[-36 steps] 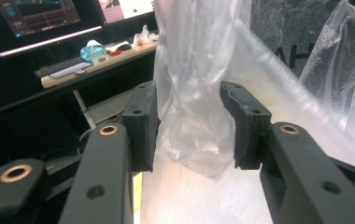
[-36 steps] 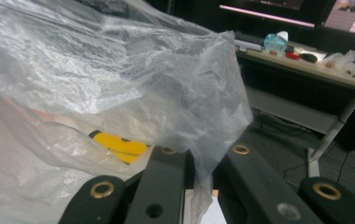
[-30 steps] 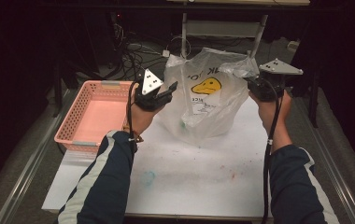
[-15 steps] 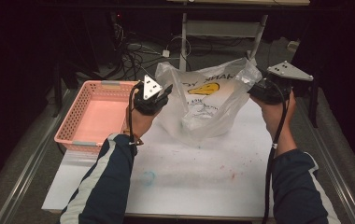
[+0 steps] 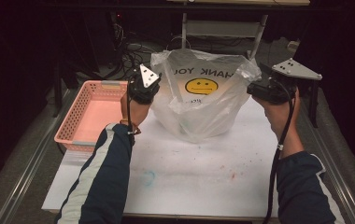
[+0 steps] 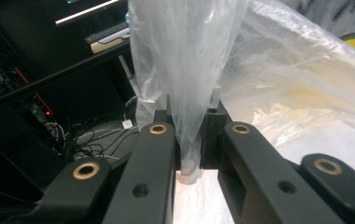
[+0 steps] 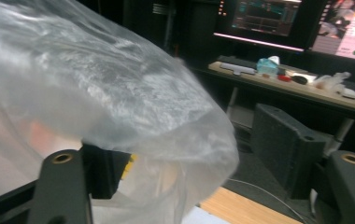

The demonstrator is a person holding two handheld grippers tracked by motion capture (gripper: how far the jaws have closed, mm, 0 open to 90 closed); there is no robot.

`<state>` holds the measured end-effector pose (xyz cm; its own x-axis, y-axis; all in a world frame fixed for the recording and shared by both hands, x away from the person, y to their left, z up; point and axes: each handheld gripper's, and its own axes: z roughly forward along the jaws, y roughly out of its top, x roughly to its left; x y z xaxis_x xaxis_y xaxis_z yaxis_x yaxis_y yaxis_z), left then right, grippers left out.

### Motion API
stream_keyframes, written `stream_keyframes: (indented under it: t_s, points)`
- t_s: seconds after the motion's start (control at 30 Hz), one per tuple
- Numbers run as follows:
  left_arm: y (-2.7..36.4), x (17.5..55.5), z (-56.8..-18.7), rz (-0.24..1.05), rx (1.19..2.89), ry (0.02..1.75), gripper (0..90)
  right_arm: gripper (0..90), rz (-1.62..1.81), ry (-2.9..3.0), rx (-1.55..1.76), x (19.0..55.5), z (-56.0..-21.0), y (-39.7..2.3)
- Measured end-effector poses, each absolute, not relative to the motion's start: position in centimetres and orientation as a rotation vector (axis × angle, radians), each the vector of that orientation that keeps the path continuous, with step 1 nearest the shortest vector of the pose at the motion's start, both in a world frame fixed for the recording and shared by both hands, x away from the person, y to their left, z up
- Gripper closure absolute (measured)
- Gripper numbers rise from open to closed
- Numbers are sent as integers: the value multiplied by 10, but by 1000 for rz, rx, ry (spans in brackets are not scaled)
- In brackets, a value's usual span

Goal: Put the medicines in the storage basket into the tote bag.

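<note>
A clear plastic bag (image 5: 203, 107) with a yellow smiley face and mirrored "THANK YOU" print stands on the white table (image 5: 203, 177), its mouth held apart. My left gripper (image 5: 158, 92) is at the bag's left rim. Its jaws have just been closing and are shut on a bunched strip of the plastic (image 6: 189, 70), which is pinched between the pads (image 6: 192, 116). My right gripper (image 5: 254, 89) is at the bag's right rim. Its jaws have just been opening and stand wide (image 7: 194, 149), with the bag's edge (image 7: 119, 102) draped over the left jaw.
A pink mesh basket (image 5: 68, 135) sits at the table's left side, close to my left forearm. Behind the table are cables on the floor (image 5: 133, 51) and a metal frame (image 5: 222, 28). A bench with small items (image 7: 301, 79) shows in the right gripper view.
The left jaws have closed onto the bag's left rim. The right gripper has let go of the right rim and drifted slightly right. The bag has turned so the smiley faces the camera.
</note>
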<state>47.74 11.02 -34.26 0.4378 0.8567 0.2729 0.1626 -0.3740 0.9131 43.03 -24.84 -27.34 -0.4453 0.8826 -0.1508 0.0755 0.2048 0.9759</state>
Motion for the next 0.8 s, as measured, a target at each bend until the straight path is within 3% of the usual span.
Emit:
stream_keyframes:
  t_s: [0.2,0.53,0.7,0.8]
  points:
    - [107,479,-347,1019,1824,902,847,249,1289,1758,879,423,-273,-235]
    - [130,491,-353,1037,1803,1046,855,248,1242,1742,925,413,-287,-250]
    - [134,488,-353,1002,1783,1016,850,262,1186,1715,976,407,-294,-259]
    - [130,482,-352,1010,1793,985,789,260,1211,1731,968,403,-300,-261]
